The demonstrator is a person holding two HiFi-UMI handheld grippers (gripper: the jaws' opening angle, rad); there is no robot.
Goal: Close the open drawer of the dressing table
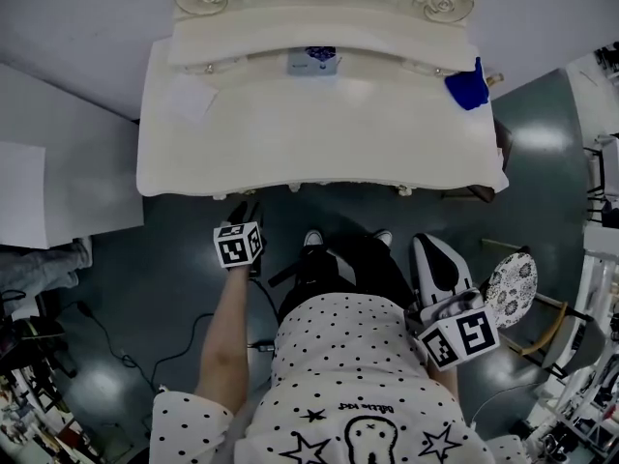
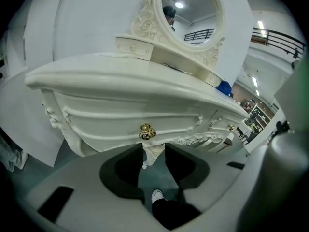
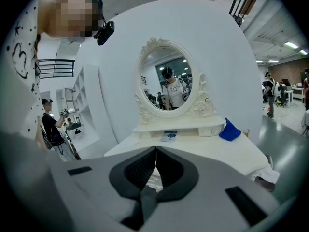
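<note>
The cream dressing table (image 1: 193, 153) fills the top of the head view. In the left gripper view its left drawer front (image 2: 120, 122), with a gold knob (image 2: 147, 131), lies flush with the carved front. My left gripper (image 2: 154, 148) hangs just below and in front of that knob, jaws open and holding nothing. In the head view the left gripper (image 1: 248, 207) sits close under the table's front edge. My right gripper (image 1: 424, 246) hangs back at the lower right, away from the table. In its own view the right gripper (image 3: 155, 150) is shut and empty.
On the tabletop lie a blue cloth (image 1: 467, 87) at the back right and a small box (image 1: 313, 61) under the oval mirror (image 3: 166, 79). A patterned stool (image 1: 511, 288) stands at the right. Cables (image 1: 106, 341) trail on the floor at the left. White panels (image 1: 58, 182) flank the left side.
</note>
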